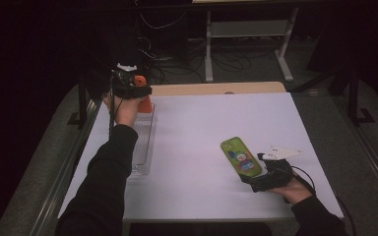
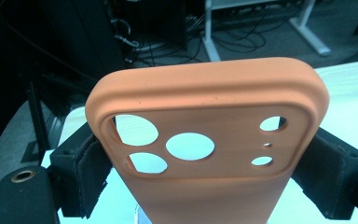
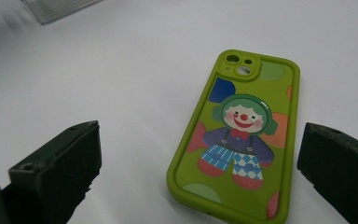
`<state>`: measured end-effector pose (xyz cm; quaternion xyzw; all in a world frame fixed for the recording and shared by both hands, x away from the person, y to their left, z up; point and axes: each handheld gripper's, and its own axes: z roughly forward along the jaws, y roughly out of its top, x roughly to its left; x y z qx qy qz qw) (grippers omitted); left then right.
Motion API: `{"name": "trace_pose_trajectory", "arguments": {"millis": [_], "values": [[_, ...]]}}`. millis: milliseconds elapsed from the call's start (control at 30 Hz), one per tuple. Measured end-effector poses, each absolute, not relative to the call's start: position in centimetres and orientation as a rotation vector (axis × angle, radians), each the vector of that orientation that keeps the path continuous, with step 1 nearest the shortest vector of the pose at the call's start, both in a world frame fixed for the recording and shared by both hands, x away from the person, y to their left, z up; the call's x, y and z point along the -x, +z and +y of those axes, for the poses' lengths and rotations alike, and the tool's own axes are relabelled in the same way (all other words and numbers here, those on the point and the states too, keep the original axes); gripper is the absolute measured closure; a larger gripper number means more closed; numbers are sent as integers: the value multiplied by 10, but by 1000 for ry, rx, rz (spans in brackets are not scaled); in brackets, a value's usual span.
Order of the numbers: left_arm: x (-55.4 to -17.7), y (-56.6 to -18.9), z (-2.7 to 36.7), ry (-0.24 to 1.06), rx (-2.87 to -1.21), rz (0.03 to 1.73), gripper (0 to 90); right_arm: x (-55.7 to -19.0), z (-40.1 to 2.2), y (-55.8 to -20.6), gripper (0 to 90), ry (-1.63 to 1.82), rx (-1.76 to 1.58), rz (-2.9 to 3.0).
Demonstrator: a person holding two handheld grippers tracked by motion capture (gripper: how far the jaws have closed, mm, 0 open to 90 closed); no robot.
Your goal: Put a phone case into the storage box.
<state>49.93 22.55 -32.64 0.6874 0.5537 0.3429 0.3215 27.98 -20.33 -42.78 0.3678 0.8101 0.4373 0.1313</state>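
Clamping orange phone case [image 2: 205, 140] in left gripper [image 1: 130, 91] above clear tray [image 1: 145, 147]; right gripper [image 1: 263, 179] gaping beside green clown case [image 3: 235, 140] on table; risks slipping, pads gripping only edges.

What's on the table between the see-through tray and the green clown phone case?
Nothing. In the high view, only bare white table lies between the clear tray and the green clown case.
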Motion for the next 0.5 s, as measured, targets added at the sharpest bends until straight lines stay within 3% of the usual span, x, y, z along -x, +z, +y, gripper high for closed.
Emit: {"name": "trace_pose_trajectory", "arguments": {"millis": [500], "values": [[-509, -358, 225, 886, -1859, 1563, 133, -280, -204, -427, 0, 1280, -1062, 2353]]}}
